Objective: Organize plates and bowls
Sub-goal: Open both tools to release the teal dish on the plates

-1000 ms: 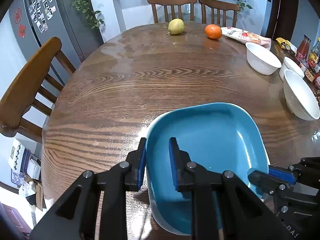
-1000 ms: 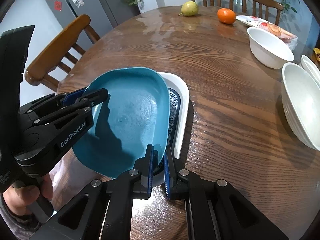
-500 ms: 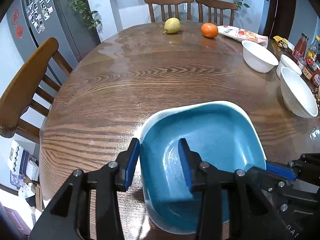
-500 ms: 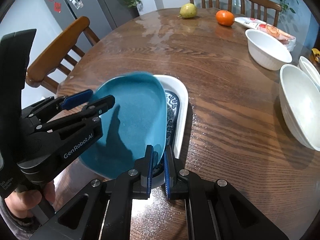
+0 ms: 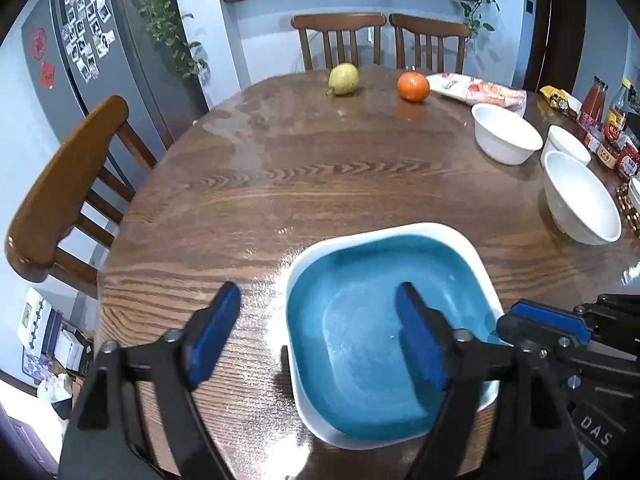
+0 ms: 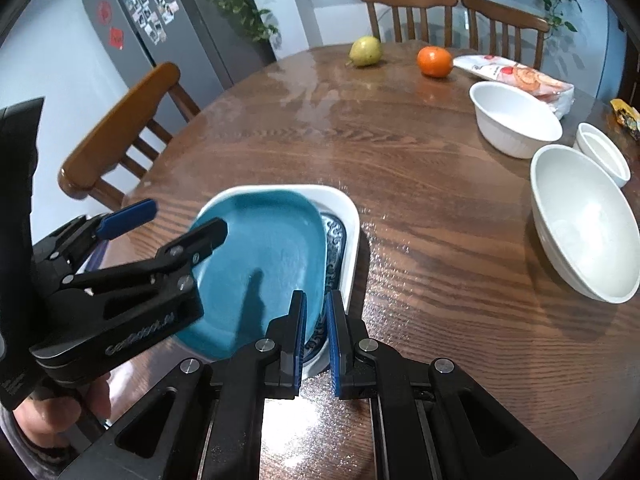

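**Colours on the dinner table right now**

Teal-blue plate sits in a white plate, and the white one has a dark blue swirly pattern on its floor, peeking out just right of the teal rim. Tabletop is brown wood with strong dark grain. Beyond the teal plate: a yellow-green pear and an orange. Off to its right, three plain white bowls. Each hand-held gripper is black with bright blue pads.

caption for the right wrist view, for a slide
Right hand-held gripper shut on the blue plate nested in the white dish, left hand-held gripper opening.
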The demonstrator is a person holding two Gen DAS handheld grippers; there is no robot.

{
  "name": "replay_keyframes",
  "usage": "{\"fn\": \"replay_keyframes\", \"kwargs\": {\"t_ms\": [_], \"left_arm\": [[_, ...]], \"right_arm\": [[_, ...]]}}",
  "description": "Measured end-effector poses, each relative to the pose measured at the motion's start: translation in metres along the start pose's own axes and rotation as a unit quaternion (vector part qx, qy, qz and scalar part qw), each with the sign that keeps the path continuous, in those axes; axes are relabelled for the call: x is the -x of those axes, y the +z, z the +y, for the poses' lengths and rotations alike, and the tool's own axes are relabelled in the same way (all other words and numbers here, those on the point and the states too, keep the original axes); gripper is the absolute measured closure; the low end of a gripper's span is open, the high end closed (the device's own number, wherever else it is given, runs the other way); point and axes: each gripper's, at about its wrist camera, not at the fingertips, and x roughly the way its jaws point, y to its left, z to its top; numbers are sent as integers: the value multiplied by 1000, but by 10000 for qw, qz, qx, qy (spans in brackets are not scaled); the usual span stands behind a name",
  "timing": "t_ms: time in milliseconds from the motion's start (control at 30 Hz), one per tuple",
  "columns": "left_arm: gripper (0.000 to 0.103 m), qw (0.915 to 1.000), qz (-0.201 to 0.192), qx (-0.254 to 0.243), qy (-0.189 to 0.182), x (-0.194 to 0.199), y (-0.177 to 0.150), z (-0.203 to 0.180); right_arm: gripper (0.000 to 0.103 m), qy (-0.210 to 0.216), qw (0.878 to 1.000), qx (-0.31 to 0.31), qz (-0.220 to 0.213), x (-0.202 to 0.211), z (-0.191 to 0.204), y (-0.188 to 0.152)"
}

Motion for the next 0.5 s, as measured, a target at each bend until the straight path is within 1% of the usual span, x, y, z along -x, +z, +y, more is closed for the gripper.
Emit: {"fn": "replay_keyframes", "kwargs": {"t_ms": [67,133,167,200,267,300,367,500], "left_arm": [[19,10000,-85,-29,24,7,1,-2],[16,9998,-166,-43,43,13,3,-4],[14,9998,-211,-40,37,17,3,-4],[13,9997,-233,-41,37,20,4,-5],[10,9995,-293,-43,76,25,5,-5],[7,9994,-328,-43,79,27,6,-6],[3,9993,-382,-22,61,31,8,-6],[1,9991,-430,-35,52,36,11,-11]], "right_arm": [[92,37,9999,-5,-101,5,-2,-1],[82,80,9998,-25,-174,8,-5,-2],[71,114,9997,-52,-223,11,-6,-3],[57,127,9995,-77,-267,13,-5,-3],[44,143,9989,-148,-432,20,-8,-4],[41,154,9984,-171,-513,24,-9,-4],[41,192,9976,-178,-645,32,-11,-3],[41,137,9959,-200,-871,46,-16,-1]]}}
